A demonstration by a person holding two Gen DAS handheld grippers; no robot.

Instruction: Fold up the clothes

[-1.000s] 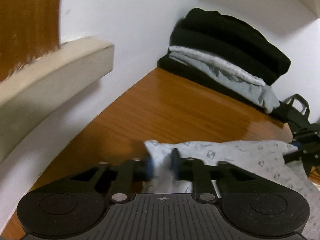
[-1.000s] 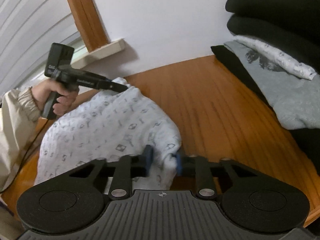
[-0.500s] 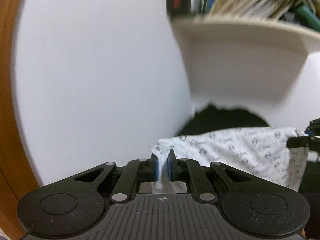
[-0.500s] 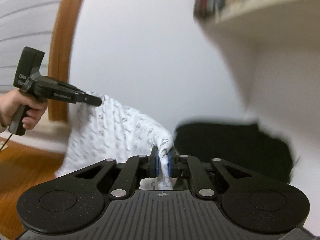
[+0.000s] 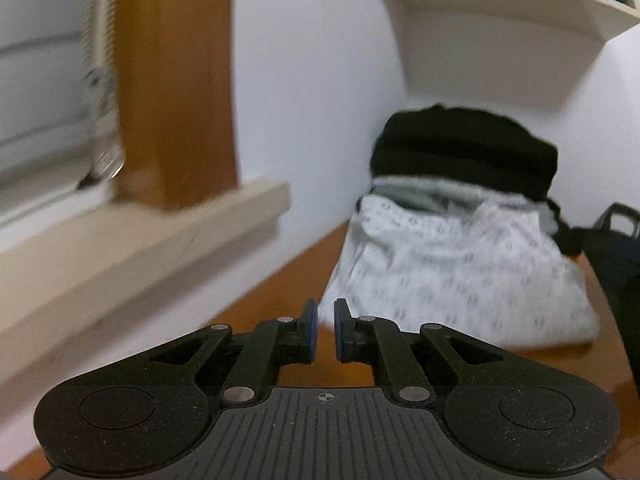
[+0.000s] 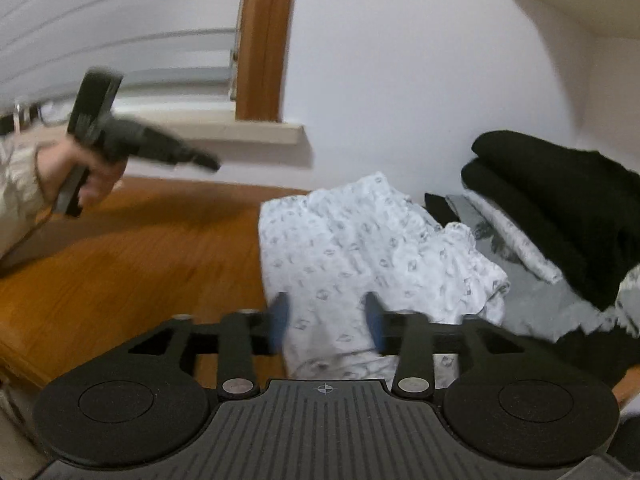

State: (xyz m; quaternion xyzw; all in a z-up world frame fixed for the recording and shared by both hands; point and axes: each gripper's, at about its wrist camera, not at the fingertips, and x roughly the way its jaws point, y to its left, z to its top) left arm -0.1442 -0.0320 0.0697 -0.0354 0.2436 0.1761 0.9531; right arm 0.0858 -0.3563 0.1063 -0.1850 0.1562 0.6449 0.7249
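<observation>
The white patterned garment (image 5: pixel 460 272) lies in a loose heap on the wooden table (image 5: pixel 280 304), its far edge against a pile of folded clothes. In the right wrist view the garment (image 6: pixel 360 240) spreads under and ahead of my right gripper (image 6: pixel 327 316), whose fingers stand wide open just above its near edge, holding nothing. My left gripper (image 5: pixel 326 330) hangs back from the garment's left corner with its blue pads (image 5: pixel 310 328) almost together and nothing between them. From the right wrist the left gripper (image 6: pixel 208 164) appears blurred, held in a hand (image 6: pixel 80 176) above bare table.
The pile of folded clothes (image 6: pixel 560 208) has black pieces over grey and printed ones, at the back right by the wall. A window sill (image 5: pixel 140 248) and wooden frame (image 5: pixel 176 80) run along the left. A shelf (image 5: pixel 500 4) hangs above. A black bag (image 5: pixel 616 256) stands at the right.
Half a second ago both grippers held the garment up in the air. Both have let go, it now lies by the pile, the right jaws opened wide and the left drew back.
</observation>
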